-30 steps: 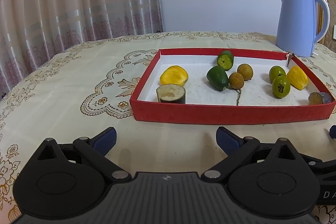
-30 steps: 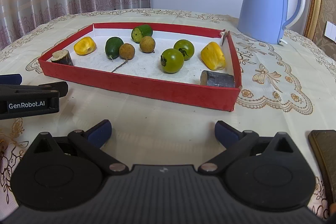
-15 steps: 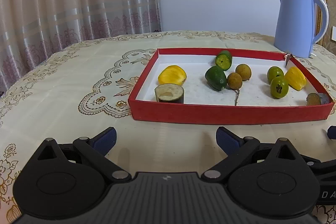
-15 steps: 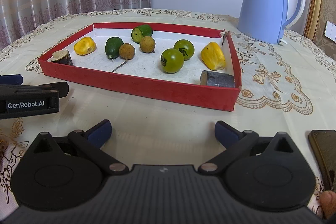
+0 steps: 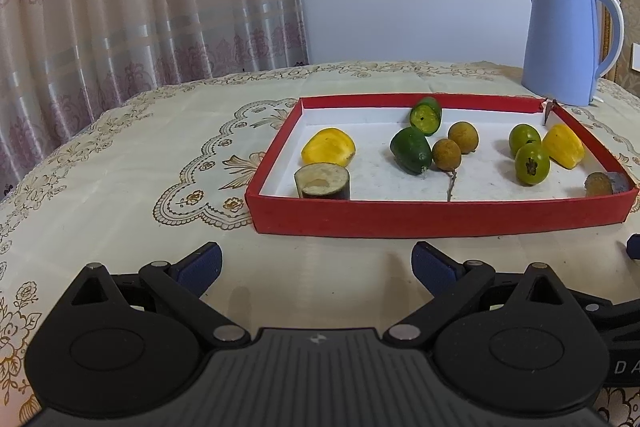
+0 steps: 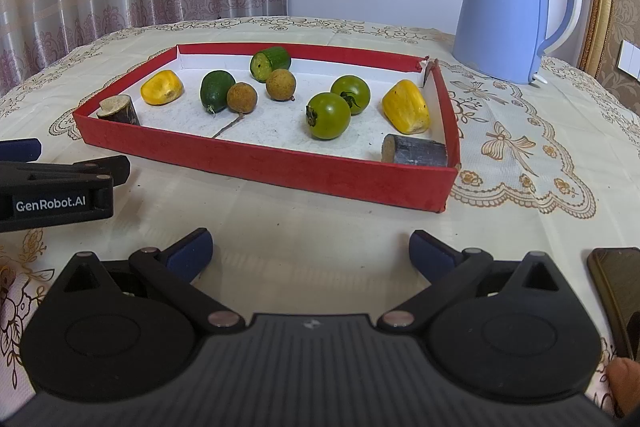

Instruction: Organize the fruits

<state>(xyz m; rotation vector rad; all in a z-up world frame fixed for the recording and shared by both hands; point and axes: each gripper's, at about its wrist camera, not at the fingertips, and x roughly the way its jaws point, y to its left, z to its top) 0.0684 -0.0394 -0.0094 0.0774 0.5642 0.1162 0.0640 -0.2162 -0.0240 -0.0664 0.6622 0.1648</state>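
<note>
Red tray holds fruit in matching pairs.
Left gripper and right gripper hover short of it, fingers wide, empty.

Ten fruit pieces loose in red tray (white-lined), greens central, possibly sugarcane stubs at corners

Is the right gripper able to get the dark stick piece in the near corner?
Probably yes. The right gripper is open, and only the low red tray wall stands before the dark stick piece; it should reach over.
</note>
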